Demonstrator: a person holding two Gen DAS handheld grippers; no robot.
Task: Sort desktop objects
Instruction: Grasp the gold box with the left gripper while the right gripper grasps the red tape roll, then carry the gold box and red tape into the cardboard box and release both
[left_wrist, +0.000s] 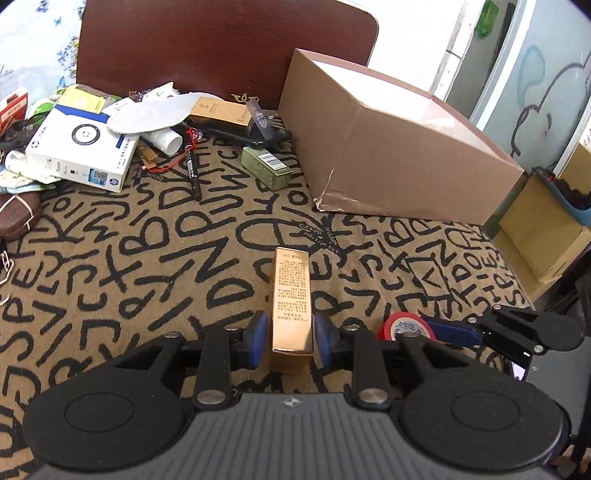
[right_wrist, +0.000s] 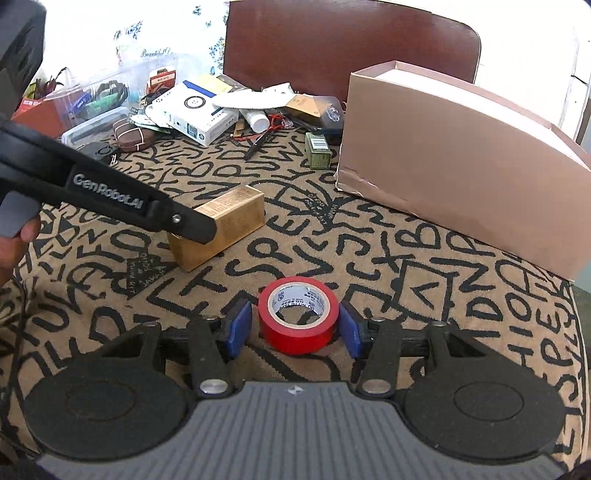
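A gold carton (left_wrist: 291, 306) lies on the lettered tablecloth between the blue pads of my left gripper (left_wrist: 291, 341); small gaps show on both sides, so the jaws stand open around it. In the right wrist view the same carton (right_wrist: 236, 221) lies flat with the left gripper's finger over its near end. A red tape roll (right_wrist: 298, 314) lies flat between the pads of my right gripper (right_wrist: 293, 328), which is open, with gaps on both sides. The roll also shows in the left wrist view (left_wrist: 406, 325).
A large open cardboard box (right_wrist: 458, 158) stands at the right. A pile at the back holds a white box (left_wrist: 81, 147), a gold box (left_wrist: 218, 114), a green box (left_wrist: 266, 168), a marker (left_wrist: 192, 171) and a white tube (left_wrist: 162, 140). A brown chair back (left_wrist: 221, 48) rises behind.
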